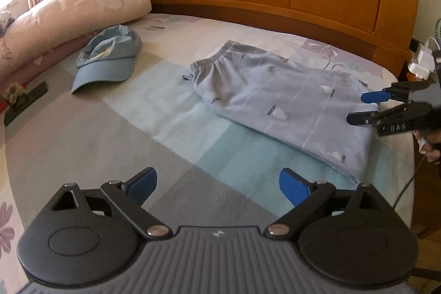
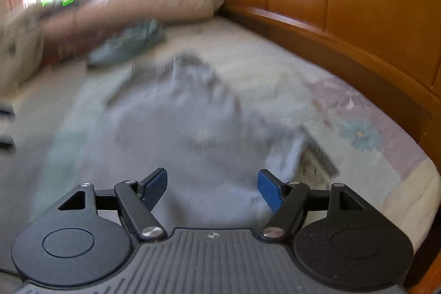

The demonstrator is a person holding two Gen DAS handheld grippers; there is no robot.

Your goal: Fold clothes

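- Shorts point(image 1: 278, 98): folded flat on bed point(image 1: 154, 128); soft, light, limp cloth.
- Best hold: near edge, pinching all layers.
- My left gripper point(image 1: 217, 185) and right gripper point(image 2: 212, 188): jaws apart, empty.

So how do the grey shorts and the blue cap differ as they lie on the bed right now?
The grey shorts lie flat and folded, near the right gripper; the blue cap sits domed and unfolded, over by the rolled quilt. The shorts are printed and cover more of the bed; the cap is plain and smaller. Both rest on the bedsheet, untouched by any fingers.
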